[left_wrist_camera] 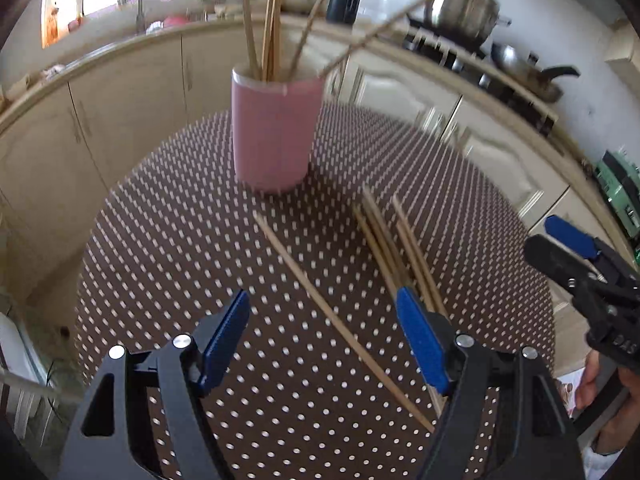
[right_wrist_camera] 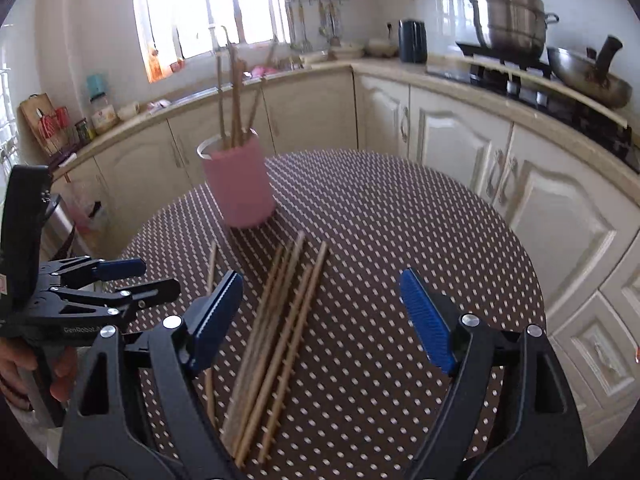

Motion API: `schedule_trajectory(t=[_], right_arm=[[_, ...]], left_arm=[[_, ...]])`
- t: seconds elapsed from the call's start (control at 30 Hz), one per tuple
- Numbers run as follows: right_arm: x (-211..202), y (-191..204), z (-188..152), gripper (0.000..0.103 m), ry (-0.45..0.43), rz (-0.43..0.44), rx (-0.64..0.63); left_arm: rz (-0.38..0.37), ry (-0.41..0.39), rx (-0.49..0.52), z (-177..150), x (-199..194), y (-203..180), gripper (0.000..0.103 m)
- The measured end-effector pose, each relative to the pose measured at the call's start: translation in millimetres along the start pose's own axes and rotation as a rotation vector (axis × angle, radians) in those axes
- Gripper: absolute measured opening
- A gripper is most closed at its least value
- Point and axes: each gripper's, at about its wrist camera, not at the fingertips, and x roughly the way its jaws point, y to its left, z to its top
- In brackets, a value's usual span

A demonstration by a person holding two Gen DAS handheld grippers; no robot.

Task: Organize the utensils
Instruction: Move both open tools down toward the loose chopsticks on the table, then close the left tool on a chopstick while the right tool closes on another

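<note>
Chopsticks [right_wrist_camera: 280, 320] loose on table [right_wrist_camera: 400, 220], in a bundle running from near edge toward middle; right gripper [right_wrist_camera: 322, 316] above them, jaws wide apart, nothing clamped, bundle showing between the blue pads [right_wrist_camera: 426, 320] without touching them. One single stick [left_wrist_camera: 320, 308] lying apart from bundle on its left, slanting across the cloth; left gripper [left_wrist_camera: 322, 336] over it, jaws likewise spread and empty, the stick passing between its fingertips in view but not pinched. Both grippers tilted down at the near edge, side by side, each visible at the rim of the other's view, a hand [right_wrist_camera: 24, 372] on the left one's handle. Farther in, toward the far edge, pink cup [left_wrist_camera: 276, 136] upright, holding several more sticks [left_wrist_camera: 272, 32] that fan out above its rim. Beyond table: cream cabinets [right_wrist_camera: 452, 148], counter, steel pot [right_wrist_camera: 510, 16], wok [right_wrist_camera: 588, 74], kettle [right_wrist_camera: 412, 40], window [right_wrist_camera: 208, 4].
</note>
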Motion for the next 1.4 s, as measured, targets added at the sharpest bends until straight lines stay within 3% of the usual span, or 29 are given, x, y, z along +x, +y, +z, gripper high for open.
schedule_trajectory(t=[0.23,0.37,0.43,0.53,0.57,0.7,0.87,1.07,1.4], right_arm=[[22.2,-9.0,-12.1,0.080,0.122,0.000,-0.007],[38.3,-9.2,-13.1,0.080,0.204,-0.012,-0.026],[47.7,-10.1,-12.7,0.080,0.241,-0.009,-0.026],[61.1,-12.6,-12.0,0.079,0.293,-0.002,-0.008],[64.8,-13.0,-11.4,0.074,0.305,0.011,-0.001],[80.0,-9.1,-10.4,0.051,0.369,0.020,-0.011],[93.6,-5.2,-8.9,0.039,0.422,0.027,-0.013],[104.1,-1.9,-2.7,0.039,0.443,0.066,0.013],[131.7,36.4,16.1,0.029,0.484,-0.068,-0.111]], left_arm=[[0.061,0.118,0.003,-4.7,37.7,-5.8,0.074],[0.089,0.134,0.001,-1.9,53.5,-5.5,0.051],[0.098,0.146,0.016,0.7,58.6,-7.8,0.044],[0.149,0.134,0.043,2.9,64.0,-7.4,0.021],[0.162,0.132,0.052,3.4,65.0,-7.7,0.015],[0.142,0.132,0.058,9.8,70.3,-0.9,0.013],[0.129,0.134,0.075,9.0,63.0,3.3,0.013],[0.100,0.136,0.086,7.5,58.9,9.9,0.011],[0.115,0.135,0.121,7.4,61.8,-0.9,0.011]])
